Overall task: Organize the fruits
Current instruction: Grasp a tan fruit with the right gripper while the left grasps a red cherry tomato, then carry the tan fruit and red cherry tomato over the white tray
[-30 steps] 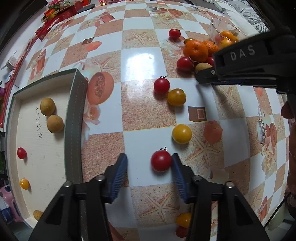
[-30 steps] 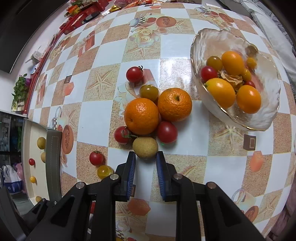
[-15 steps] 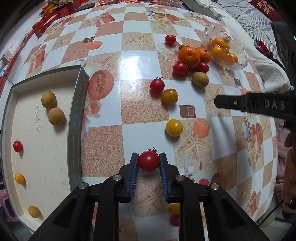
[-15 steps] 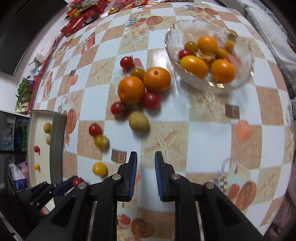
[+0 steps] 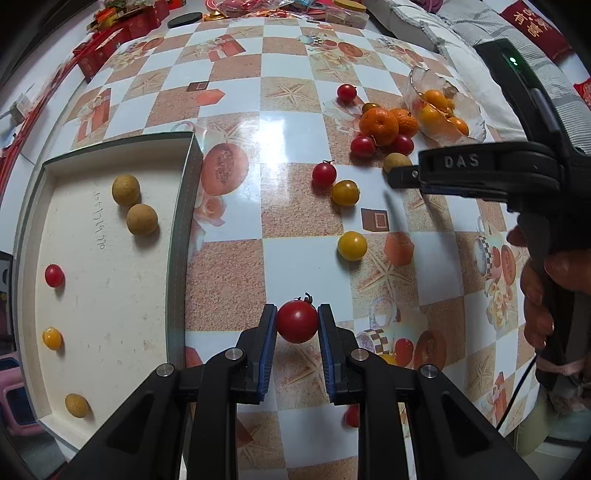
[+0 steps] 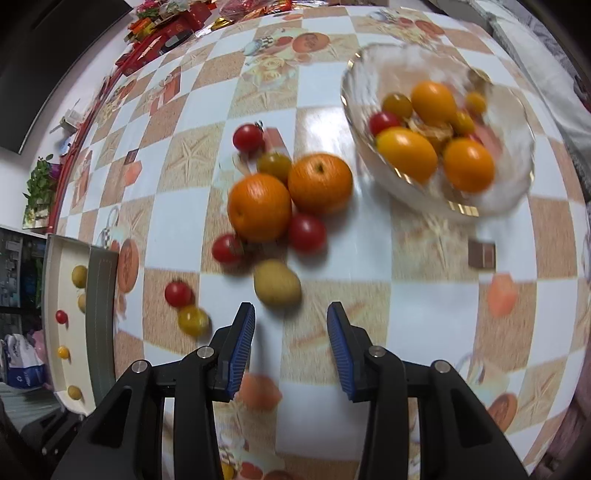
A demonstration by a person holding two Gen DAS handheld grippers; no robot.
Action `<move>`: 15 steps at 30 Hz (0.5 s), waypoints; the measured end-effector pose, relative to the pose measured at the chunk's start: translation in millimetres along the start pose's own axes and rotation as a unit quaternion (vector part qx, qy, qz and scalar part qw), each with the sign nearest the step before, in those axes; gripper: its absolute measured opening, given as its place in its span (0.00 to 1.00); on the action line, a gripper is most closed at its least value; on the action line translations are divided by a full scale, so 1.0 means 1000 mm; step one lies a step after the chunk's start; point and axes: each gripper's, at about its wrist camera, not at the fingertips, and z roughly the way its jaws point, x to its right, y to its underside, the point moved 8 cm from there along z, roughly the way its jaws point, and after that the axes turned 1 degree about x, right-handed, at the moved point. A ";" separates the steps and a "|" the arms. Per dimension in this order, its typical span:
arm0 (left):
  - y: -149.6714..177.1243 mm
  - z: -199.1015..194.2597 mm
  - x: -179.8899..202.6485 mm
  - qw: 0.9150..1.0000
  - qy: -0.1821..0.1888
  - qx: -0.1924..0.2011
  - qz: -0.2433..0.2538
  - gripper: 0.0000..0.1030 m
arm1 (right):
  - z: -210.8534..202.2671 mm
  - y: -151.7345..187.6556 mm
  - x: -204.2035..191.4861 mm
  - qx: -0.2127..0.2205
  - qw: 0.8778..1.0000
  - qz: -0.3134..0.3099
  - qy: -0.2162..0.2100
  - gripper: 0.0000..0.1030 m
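My left gripper (image 5: 297,325) is shut on a red cherry tomato (image 5: 297,320), held above the checkered table. The cream tray (image 5: 107,295) lies to its left with two brown longans (image 5: 133,205), a red tomato (image 5: 54,275) and small yellow fruits. My right gripper (image 6: 291,328) is open and empty, just short of a brown-green longan (image 6: 277,282). Beyond that lie two oranges (image 6: 288,195) and red tomatoes (image 6: 306,233). A glass bowl (image 6: 513,199) holds orange and yellow fruits. The right gripper also shows in the left wrist view (image 5: 397,177).
Loose yellow tomatoes (image 5: 351,245) and a red one (image 5: 324,173) lie mid-table. Red boxes (image 5: 110,55) line the far left edge. A striped cushion (image 5: 461,22) lies beyond the bowl. The table's edge runs close behind both grippers.
My left gripper closed on the red tomato and lifted it. My right gripper pulled back from the fruit pile, then came forward again and opened wide.
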 end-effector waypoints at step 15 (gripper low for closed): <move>-0.001 -0.012 -0.005 1.000 0.009 0.014 -0.009 0.23 | -0.011 0.005 -0.014 -0.003 1.000 -0.027 -0.003 0.28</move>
